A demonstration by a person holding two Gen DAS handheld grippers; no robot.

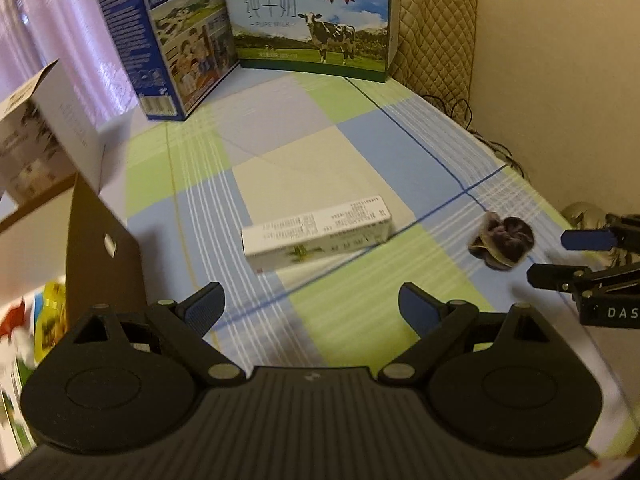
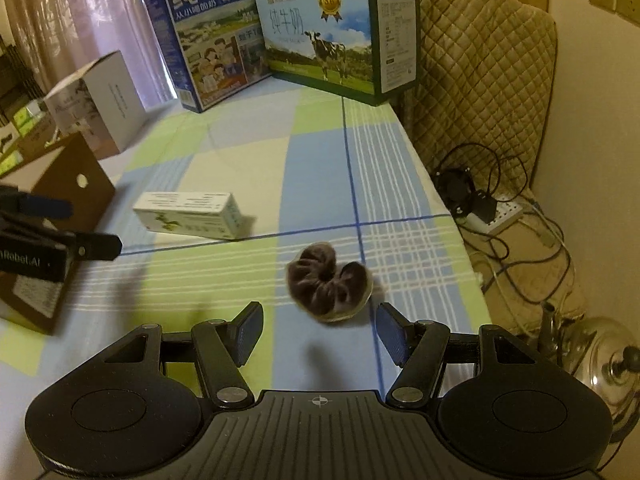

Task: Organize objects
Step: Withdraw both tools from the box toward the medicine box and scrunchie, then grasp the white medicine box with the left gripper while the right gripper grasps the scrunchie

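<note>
Our right gripper (image 2: 320,334) hangs with its jaws spread wide and nothing between them, just short of the dark scrunchie (image 2: 329,287), which lies on the checked tablecloth (image 2: 320,160) near the table's right edge. Our left gripper (image 1: 311,308) is likewise released and empty, low over the cloth, with the small white carton (image 1: 318,232) lying on its long side a little farther in front of it. To the near left of that carton stands a brown cardboard box (image 1: 104,248), probably where we mean to put things. Farther off, a white box (image 2: 100,104) sits at the left and two milk cartons, one blue (image 2: 208,40) and one with a cow (image 2: 320,36), stand at the far end. We judge the scrunchie the riskier pick: it is soft and low, so the pads may close over its top and pinch only a fold, or drag the cloth with it. Pushed rather than gripped, it could slide right and drop off the edge among the cables (image 2: 500,208) below. The carton is light and narrow, and a jaw touching one end first may spin it away. With both grippers this close, we also risk knocking them together.
</note>
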